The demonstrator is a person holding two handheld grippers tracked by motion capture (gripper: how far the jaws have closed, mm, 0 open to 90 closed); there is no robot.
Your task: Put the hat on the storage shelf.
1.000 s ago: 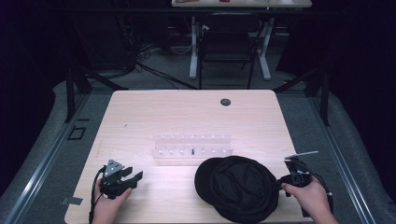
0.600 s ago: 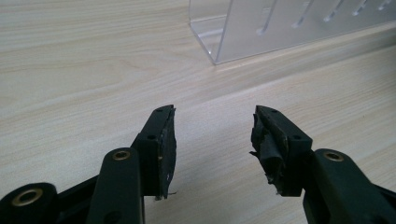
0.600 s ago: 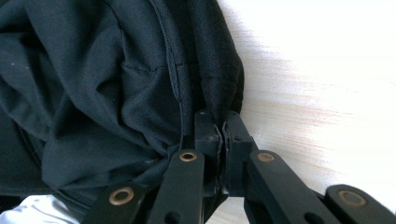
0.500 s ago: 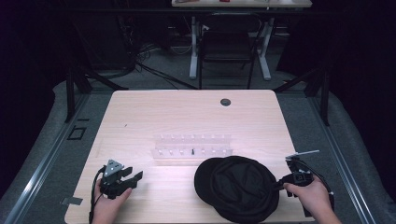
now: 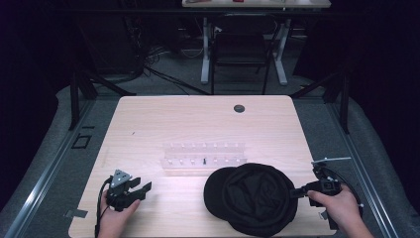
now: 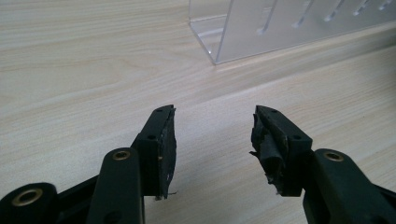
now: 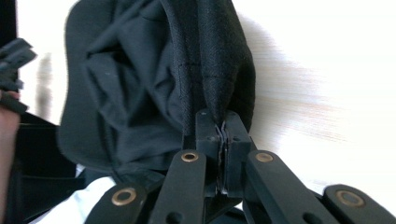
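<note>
Right gripper (image 5: pixel 296 191), lower right of the high view: my jaws have just been closing and are now pressed together on a fold at the black cap's (image 5: pixel 257 197) right edge. In the right gripper view the pinched cloth (image 7: pixel 212 88) rises straight up from between my jaws. The cap sits at the lower centre-right of the wooden table (image 5: pixel 198 124), just below the clear plastic rack (image 5: pixel 204 157). Left gripper (image 5: pixel 141 190), lower left: jaws spread apart, nothing between them, bare wood underneath.
</note>
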